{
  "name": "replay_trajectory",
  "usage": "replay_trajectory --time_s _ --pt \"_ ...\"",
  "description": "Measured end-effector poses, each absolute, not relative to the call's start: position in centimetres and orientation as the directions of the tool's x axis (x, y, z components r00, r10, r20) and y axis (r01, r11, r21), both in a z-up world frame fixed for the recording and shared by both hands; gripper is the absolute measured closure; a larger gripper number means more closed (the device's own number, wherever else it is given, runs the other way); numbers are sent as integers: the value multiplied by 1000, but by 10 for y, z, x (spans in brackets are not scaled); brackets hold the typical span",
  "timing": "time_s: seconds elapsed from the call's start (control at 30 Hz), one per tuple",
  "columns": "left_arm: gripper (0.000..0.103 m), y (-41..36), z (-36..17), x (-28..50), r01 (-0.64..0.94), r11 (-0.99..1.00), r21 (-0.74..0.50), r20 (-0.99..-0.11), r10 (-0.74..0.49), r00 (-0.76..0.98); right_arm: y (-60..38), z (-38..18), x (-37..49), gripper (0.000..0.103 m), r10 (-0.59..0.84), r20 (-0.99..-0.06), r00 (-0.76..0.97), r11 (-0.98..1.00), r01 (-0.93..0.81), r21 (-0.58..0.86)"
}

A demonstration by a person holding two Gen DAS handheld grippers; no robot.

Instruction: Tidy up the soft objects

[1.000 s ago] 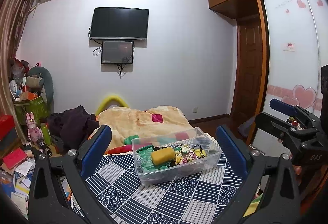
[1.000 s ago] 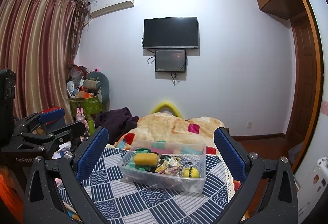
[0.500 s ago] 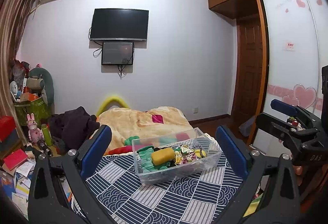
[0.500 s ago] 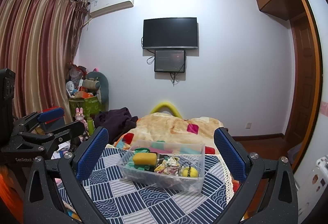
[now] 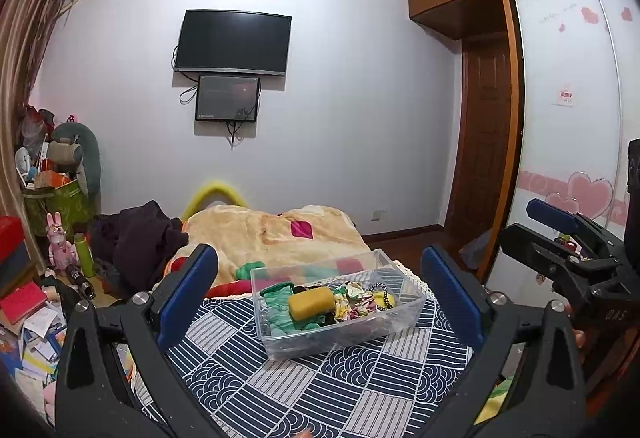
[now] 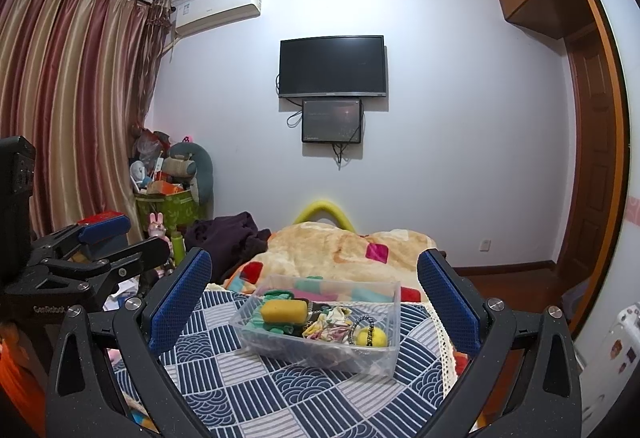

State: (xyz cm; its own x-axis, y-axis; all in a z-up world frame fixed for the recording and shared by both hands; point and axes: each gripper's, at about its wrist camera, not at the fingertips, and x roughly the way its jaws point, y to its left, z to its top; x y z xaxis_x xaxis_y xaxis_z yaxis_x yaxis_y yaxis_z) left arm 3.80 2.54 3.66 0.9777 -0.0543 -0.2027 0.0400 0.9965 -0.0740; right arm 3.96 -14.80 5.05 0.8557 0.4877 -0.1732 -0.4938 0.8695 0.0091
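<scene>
A clear plastic bin (image 5: 404, 322) (image 6: 384, 358) sits on a blue-and-white patterned cloth (image 5: 304, 390) (image 6: 304, 390). It holds a yellow sponge (image 5: 311, 302) (image 6: 283, 310), green cloth (image 5: 280, 312), floral scrunchies (image 5: 354, 308) (image 6: 326, 328) and a yellow ball (image 6: 371, 338). My left gripper (image 5: 320, 290) is open and empty, held back from the bin. My right gripper (image 6: 316, 290) is open and empty, also short of the bin. Each gripper shows at the edge of the other's view.
Behind the cloth lies a bed with a tan blanket (image 5: 272, 234) (image 6: 352, 250) and dark clothes (image 5: 140, 238). Clutter and books (image 5: 28, 302) fill the floor at left. A wardrobe (image 5: 568, 157) stands at right.
Both grippers have drifted very slightly. Nothing has been picked up or released.
</scene>
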Motion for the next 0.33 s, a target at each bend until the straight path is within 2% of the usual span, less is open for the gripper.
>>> replay_trajectory --time_s 0.33 --pt "0 18 35 37 59 997 -49 -202 -68 977 -149 52 41 0 486 -173 857 871 -491 19"
